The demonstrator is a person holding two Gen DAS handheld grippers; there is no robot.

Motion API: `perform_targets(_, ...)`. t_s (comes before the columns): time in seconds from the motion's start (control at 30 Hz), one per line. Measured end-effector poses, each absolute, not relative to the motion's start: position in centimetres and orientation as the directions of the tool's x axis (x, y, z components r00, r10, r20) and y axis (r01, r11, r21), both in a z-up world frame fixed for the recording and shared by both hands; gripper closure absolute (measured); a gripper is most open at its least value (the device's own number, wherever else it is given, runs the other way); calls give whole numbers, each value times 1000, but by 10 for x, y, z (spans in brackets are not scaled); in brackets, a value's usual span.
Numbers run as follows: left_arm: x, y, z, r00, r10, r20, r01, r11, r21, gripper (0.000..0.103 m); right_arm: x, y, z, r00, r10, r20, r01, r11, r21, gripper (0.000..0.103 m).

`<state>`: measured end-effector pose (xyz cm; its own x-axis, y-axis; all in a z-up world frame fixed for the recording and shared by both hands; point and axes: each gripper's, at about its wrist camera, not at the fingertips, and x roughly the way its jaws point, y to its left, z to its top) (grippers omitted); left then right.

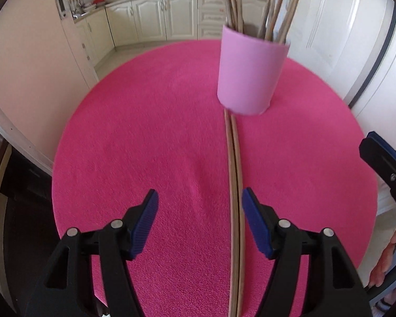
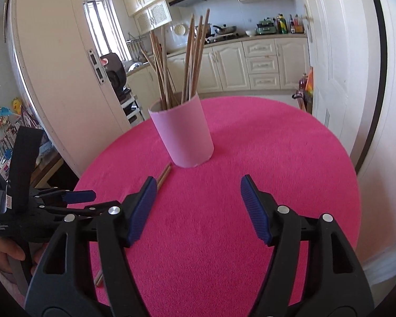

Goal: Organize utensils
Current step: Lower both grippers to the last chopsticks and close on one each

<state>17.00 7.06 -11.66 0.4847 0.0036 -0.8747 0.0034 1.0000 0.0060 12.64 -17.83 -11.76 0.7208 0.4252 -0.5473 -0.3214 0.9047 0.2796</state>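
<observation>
A pink cup point(image 1: 252, 71) stands on the far side of the round table, holding several wooden chopsticks point(image 1: 232, 2). A loose pair of chopsticks point(image 1: 234, 185) lies on the cloth, running from the cup's base toward me. My left gripper point(image 1: 199, 198) hangs open over the cloth, with the pair passing just inside its right finger, untouched. In the right wrist view the cup point(image 2: 182, 134) sits ahead and the loose pair point(image 2: 164, 174) lies to the left. My right gripper point(image 2: 199, 182) is open with nothing between its fingers. The left gripper point(image 2: 92, 202) shows at the left edge.
A bright pink cloth point(image 1: 145, 132) covers the round table point(image 2: 277, 158), whose edge curves close on both sides. A white door point(image 2: 52, 79) stands left and white panels point(image 1: 356, 39) right. Kitchen cabinets point(image 2: 261, 63) are beyond. A hand point(image 2: 2, 253) holds the left gripper's handle.
</observation>
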Motion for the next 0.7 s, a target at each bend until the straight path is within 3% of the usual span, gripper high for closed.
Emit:
perform_targets(0.63,190,38,-141,396,92,-914,51,991,121,38,139,-187,-131,686,439,-581,-306,898,317,38)
perform_targets(0.7,192,41,-140,390,81,-917,41,994,105,43,140,-186,-132,680,439,-587,-306,898,316,38)
